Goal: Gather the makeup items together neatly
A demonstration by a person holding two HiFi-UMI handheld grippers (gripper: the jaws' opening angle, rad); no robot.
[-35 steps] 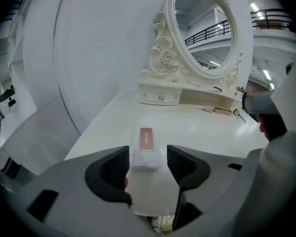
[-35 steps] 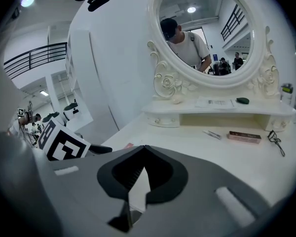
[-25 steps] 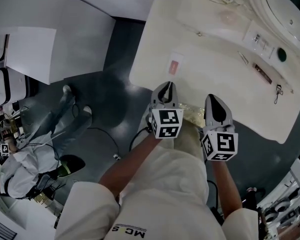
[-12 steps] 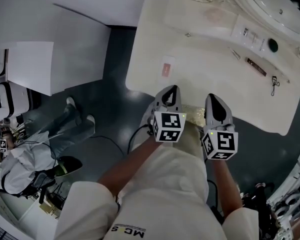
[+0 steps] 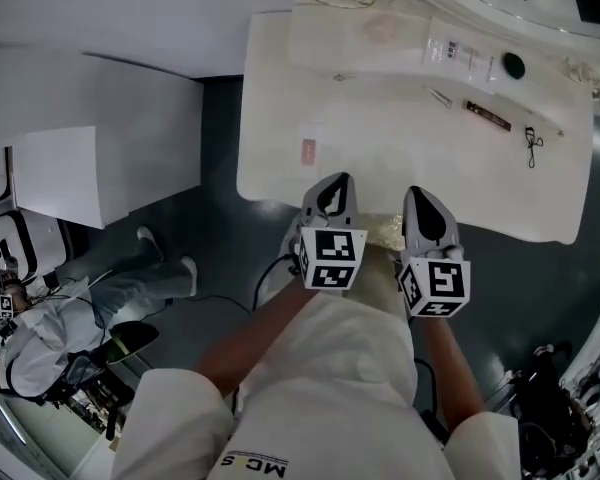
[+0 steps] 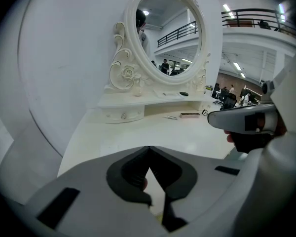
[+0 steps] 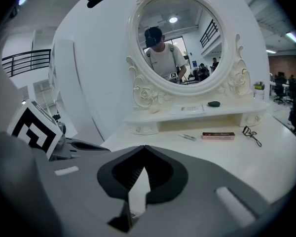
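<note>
Makeup items lie spread on the white dressing table (image 5: 400, 183): a brown rectangular case (image 5: 488, 116) (image 7: 218, 135), a thin silver tool (image 5: 440, 97) (image 7: 189, 137), a black eyelash curler (image 5: 531, 140) (image 7: 251, 134) and a small pink packet (image 5: 308, 151). On the raised shelf sit a dark green round piece (image 5: 513, 65) (image 7: 214, 103) and a flat printed packet (image 5: 458, 55). My left gripper (image 5: 332, 180) (image 6: 149, 149) and right gripper (image 5: 420, 193) (image 7: 144, 148) hover side by side at the table's near edge. Both are shut and hold nothing. They are well short of the items.
An ornate oval mirror (image 7: 180, 41) stands at the back of the table, above the shelf. White partition walls (image 5: 100, 78) stand left of the table. Another person (image 5: 50, 338) sits on the dark floor area at the lower left, among cables.
The table and its items have slid left and up in the head view as the camera turned. Both grippers stayed together at the near edge, shifting slightly left.
</note>
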